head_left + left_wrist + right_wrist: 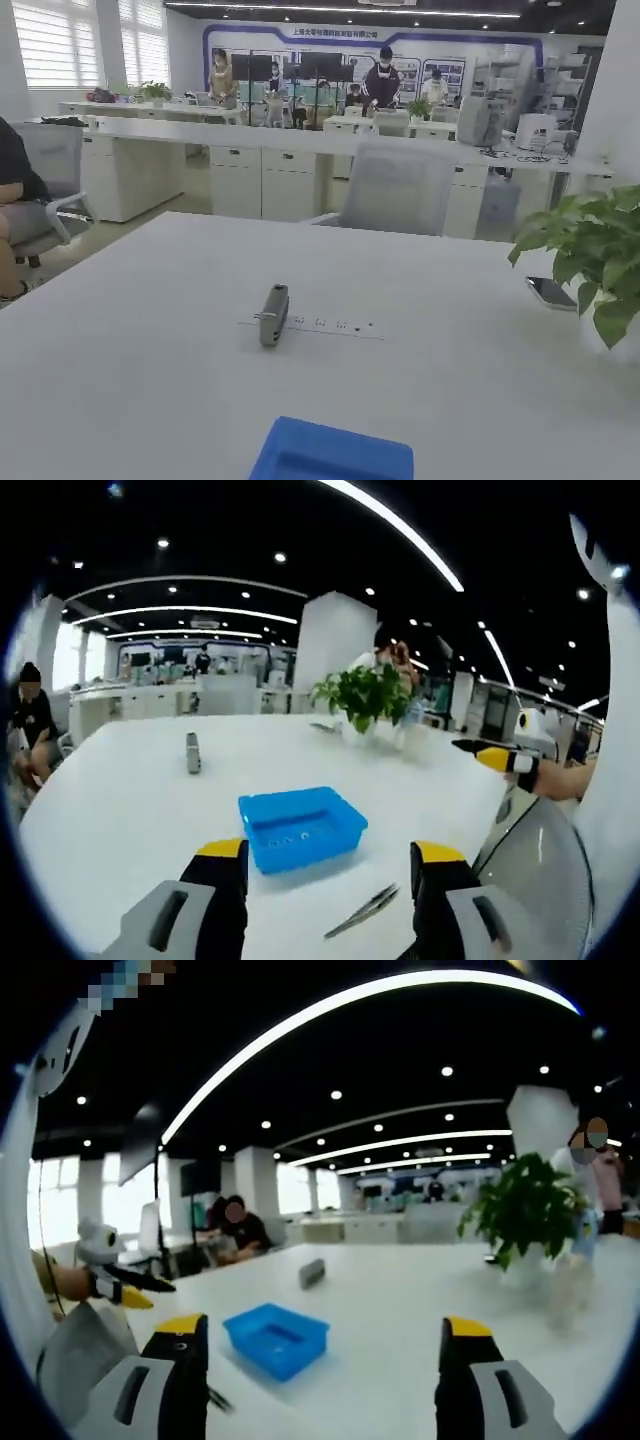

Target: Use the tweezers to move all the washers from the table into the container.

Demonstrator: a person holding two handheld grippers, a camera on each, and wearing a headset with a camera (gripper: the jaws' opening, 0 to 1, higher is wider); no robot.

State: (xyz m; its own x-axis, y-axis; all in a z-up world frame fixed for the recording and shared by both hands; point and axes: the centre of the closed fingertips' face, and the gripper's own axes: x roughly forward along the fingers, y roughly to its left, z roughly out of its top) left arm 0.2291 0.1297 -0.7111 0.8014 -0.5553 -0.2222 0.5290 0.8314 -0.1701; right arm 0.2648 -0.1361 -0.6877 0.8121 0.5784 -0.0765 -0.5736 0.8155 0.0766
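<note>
Wide, empty: left claw, right claw. Slim metal tweezers lay between left jaws. Blue rectangular plastic container just ahead, small washers apparently inside; transfer judged near complete.

The blue container is cut off at the head view's bottom edge. Its washers look too small to count.

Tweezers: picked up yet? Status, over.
Left gripper, right gripper open, empty. Tweezers lying on table near blue container, untouched. Nothing in the way.
</note>
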